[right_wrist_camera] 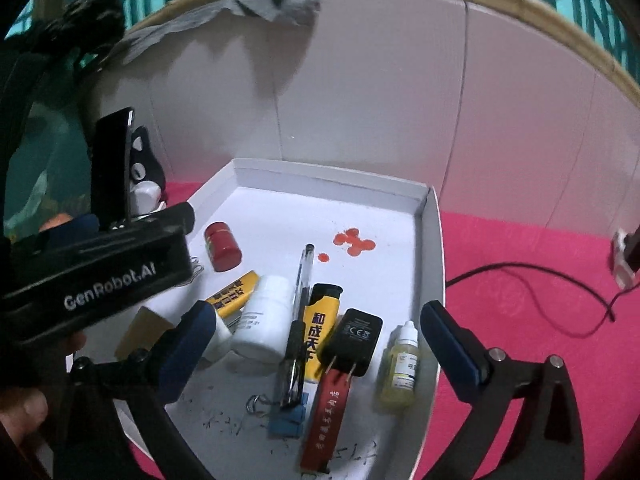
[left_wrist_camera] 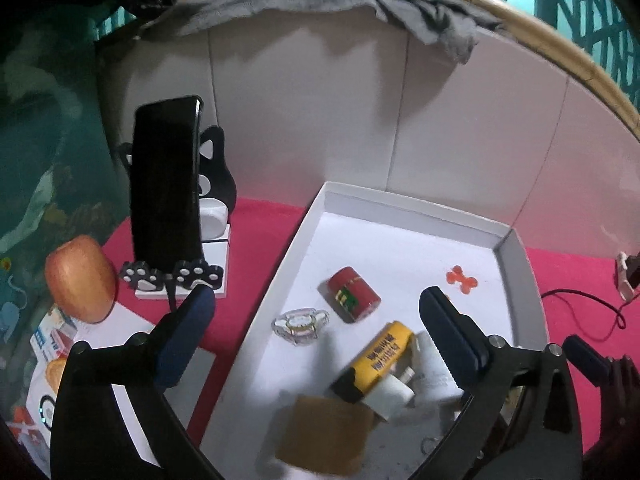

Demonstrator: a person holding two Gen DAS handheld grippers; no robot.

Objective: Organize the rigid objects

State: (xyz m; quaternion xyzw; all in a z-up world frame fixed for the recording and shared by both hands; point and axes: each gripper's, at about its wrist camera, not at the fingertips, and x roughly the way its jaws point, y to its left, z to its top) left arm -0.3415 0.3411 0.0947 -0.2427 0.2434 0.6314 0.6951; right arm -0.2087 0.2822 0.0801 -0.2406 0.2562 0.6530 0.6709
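Two fingers of my left gripper (left_wrist_camera: 316, 320) stand wide apart in the left wrist view, holding nothing, above the near half of the white tray (left_wrist_camera: 404, 200). Under them a yellow lighter (left_wrist_camera: 380, 356) lies with its long axis slanting from near left to far right, black cap nearest me; a white cylinder (left_wrist_camera: 394, 394) partly covers its near end, and my right finger cuts off whatever sits beyond. A brown block (left_wrist_camera: 326, 438) at the tray's near edge is too blurred to name. A red jar (left_wrist_camera: 354, 294) lies on its side and a clear clip (left_wrist_camera: 300, 324) rests beside it. Left of the tray, a phone (left_wrist_camera: 166, 184) stands upright on a stand, next to an apple (left_wrist_camera: 80, 278).

From the right wrist view, my right gripper (right_wrist_camera: 316, 328) is also spread wide and empty. The left tool's black body hides the tray's left side. A pen (right_wrist_camera: 300, 316), a second yellow lighter (right_wrist_camera: 320, 328) and a red stick (right_wrist_camera: 326, 420) all run lengthwise, near to far. A black charger (right_wrist_camera: 354, 340) lies across the lighter, prongs toward me. A white bottle (right_wrist_camera: 264, 320) lies flat; a dropper bottle (right_wrist_camera: 402, 364) points its cap away.
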